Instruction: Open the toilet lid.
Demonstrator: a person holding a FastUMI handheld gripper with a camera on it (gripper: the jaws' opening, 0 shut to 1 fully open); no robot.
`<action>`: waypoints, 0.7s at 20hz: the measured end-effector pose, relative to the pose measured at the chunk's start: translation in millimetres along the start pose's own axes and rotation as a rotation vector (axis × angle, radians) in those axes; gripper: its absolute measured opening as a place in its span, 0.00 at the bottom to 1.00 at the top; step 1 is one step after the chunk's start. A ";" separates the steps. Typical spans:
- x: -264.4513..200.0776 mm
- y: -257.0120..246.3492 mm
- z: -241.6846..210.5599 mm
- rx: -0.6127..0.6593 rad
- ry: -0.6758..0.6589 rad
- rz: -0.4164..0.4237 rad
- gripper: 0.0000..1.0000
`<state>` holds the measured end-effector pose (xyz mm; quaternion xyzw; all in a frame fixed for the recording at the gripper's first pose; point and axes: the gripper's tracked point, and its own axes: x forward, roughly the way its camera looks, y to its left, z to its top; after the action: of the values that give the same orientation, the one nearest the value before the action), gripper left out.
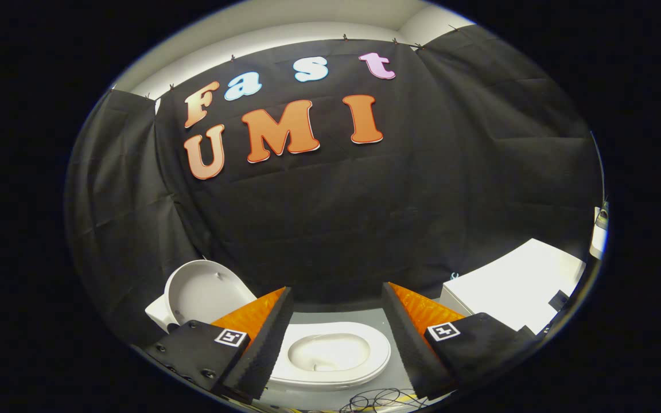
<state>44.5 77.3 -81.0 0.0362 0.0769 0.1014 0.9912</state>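
At the bottom centre of the frame the gripper (337, 321) has its two fingers spread wide apart, grasping nothing, with empty space between them. Below them, at the very bottom edge, a tangle of thin cables (385, 400) lies on the grey floor (336, 316). Between the fingers and a little ahead sits the toilet (330, 358), its white seat ring and bowl open to view. To the lower left, beyond the left finger, the toilet lid (204, 292) stands raised and upright, its underside facing the bowl, leaning back toward the black cloth wall (399, 206). On the lower right, beyond the right finger, is a white box-like unit (514, 284). Judging from this, the lid is already up and the opening looks done; what seems left is only to draw the gripper clear.
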 end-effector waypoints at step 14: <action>-17.5 -42.2 32.1 0.068 -0.061 -0.014 0.98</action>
<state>41.0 30.7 -50.5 0.0726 0.0504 0.0908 0.9919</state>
